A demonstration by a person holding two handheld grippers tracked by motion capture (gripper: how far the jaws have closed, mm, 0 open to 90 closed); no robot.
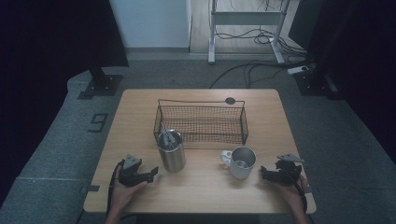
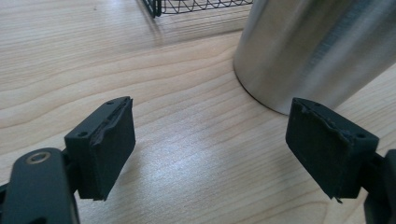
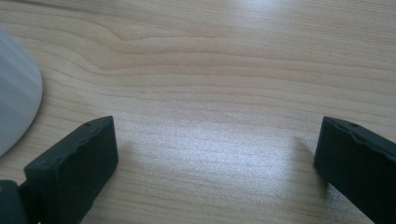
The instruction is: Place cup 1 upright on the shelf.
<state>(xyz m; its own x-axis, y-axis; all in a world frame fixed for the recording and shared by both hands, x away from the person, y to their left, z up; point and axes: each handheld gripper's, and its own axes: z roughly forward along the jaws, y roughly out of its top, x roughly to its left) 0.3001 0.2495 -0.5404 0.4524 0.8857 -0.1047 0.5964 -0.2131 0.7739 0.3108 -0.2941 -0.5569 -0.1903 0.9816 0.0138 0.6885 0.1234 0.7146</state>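
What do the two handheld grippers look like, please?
Both are black. The left gripper and right gripper each carry a grey three-cornered plate on top and trail a dark cable. Their jaws end in blocky black pads with rough, worn edges.

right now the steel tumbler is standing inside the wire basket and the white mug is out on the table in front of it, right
Not quite. The steel tumbler stands on the table just outside the wire basket, at its near left corner, as the high view shows. The white mug is indeed out on the table in front of the basket.

Wooden table [image 1: 201, 196], wire basket [image 1: 201, 122], steel tumbler [image 1: 171, 152], white mug [image 1: 241, 162]
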